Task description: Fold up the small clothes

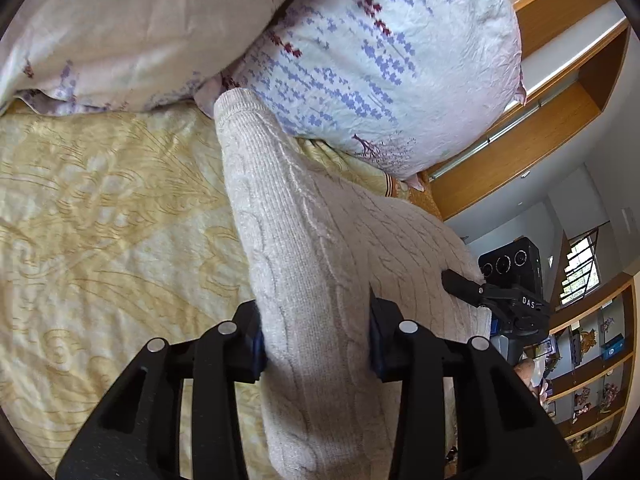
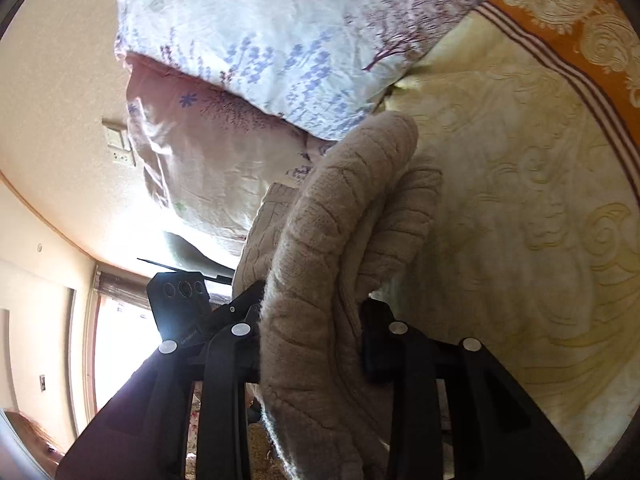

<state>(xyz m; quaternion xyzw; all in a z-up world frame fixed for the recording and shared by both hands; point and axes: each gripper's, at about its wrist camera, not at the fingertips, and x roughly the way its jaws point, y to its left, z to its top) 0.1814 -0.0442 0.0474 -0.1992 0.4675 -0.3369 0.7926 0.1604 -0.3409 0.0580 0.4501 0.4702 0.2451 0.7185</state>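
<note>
While the cream knitted garment [image 1: 320, 264] is clenched in both the left tongs [image 1: 316, 344] and right tongs [image 2: 312, 340] above the bed [image 1: 100, 208], its edges should be kept level and lowered evenly.

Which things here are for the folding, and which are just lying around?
For the folding: sweater, left gripper, right gripper.
Just lying around: flowery pillow, yellow bedspread, shelves with knick-knacks.

I list, ahead of the jaws: pillow [image 1: 360, 56], floral; bedspread [image 1: 100, 200], yellow, beneath them; shelves [image 1: 592, 380], far right.
</note>
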